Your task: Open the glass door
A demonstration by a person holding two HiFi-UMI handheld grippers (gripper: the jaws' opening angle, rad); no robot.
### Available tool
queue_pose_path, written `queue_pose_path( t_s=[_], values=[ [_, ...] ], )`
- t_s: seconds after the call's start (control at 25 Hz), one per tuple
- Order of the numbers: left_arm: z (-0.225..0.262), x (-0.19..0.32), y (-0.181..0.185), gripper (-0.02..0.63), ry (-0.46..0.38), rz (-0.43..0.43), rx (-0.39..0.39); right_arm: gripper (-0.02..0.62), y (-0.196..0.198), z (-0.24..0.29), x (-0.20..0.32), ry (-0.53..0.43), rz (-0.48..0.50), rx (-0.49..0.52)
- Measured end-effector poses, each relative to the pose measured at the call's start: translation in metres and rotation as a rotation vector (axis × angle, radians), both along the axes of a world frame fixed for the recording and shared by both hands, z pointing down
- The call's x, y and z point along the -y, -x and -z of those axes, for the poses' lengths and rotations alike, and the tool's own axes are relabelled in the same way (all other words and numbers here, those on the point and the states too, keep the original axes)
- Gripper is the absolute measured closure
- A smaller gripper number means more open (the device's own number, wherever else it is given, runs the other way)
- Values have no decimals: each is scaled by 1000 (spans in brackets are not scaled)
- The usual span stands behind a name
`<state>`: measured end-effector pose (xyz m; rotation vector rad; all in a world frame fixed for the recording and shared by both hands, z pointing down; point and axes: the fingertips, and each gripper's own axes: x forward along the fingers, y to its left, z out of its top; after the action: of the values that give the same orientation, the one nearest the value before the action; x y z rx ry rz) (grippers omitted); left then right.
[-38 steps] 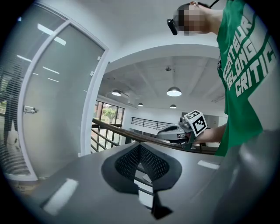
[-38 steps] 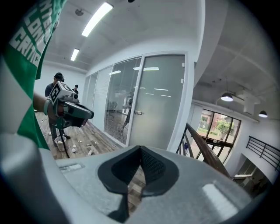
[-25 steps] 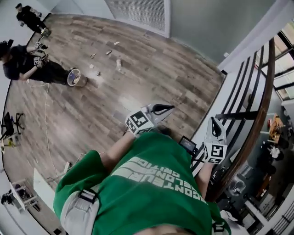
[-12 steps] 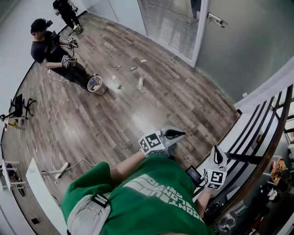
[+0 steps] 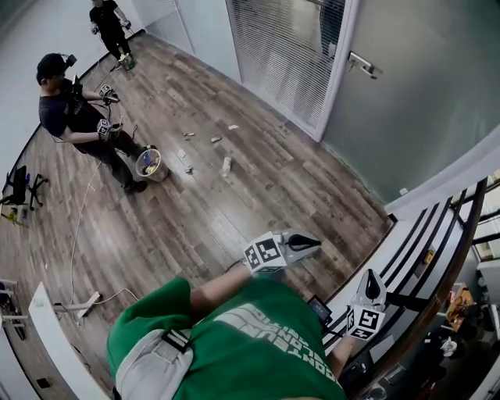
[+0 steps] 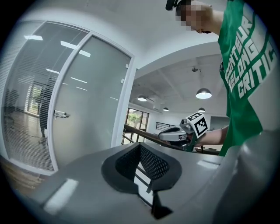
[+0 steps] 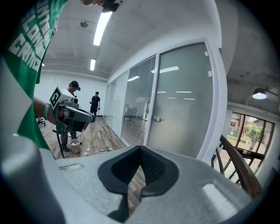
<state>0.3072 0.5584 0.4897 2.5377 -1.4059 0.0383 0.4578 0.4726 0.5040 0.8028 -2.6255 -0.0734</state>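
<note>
The glass door (image 5: pixel 414 101) is the frosted panel at the far right of the room, closed flush in its white frame (image 5: pixel 336 74). Its metal handle (image 5: pixel 363 65) sits level on the door's left edge, just beside the frame post. Left of the door runs a glass wall (image 5: pixel 199 31) with slatted blinds (image 5: pixel 277 55) behind it. A wood floor (image 5: pixel 234 203) stretches from the door toward the near side, and both grippers are well apart from the door.

The left gripper (image 5: pixel 311 241) is held out in front of a green shirt (image 5: pixel 234 344), near the middle, pointing to the right. Its jaws are pressed together with nothing between them. The right gripper (image 5: pixel 373 280) is at the near right, just beside a black-barred railing (image 5: pixel 451 262) with a wooden top rail. Its jaws are also fully together and hold nothing.

At the far left a person in dark clothes (image 5: pixel 70 117) stands just beside a bucket (image 5: pixel 148 164), holding grippers as well. A second person (image 5: pixel 105 19) stands farther off behind. Small scraps (image 5: pixel 225 166) lie on the floor between the bucket and the glass wall, and a thin white cable (image 5: pixel 82 226) trails along the left side.
</note>
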Motion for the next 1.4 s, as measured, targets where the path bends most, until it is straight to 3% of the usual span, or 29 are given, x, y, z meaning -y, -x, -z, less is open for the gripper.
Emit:
queue_pose_path(
  t_s=[0.36, 0.6, 0.96, 1.4],
  values=[
    [0, 45, 61, 592, -31, 42, -36, 603, 75, 14, 37, -48, 84, -69],
    [-2, 62, 91, 592, -30, 25, -42, 603, 114, 15, 53, -42, 93, -77],
    [-21, 91, 112, 592, 18, 38, -54, 603, 137, -8, 75, 6, 135, -110],
    [-17, 182, 123, 592, 42, 73, -24, 603, 155, -17, 176, 33, 171, -72]
  ],
)
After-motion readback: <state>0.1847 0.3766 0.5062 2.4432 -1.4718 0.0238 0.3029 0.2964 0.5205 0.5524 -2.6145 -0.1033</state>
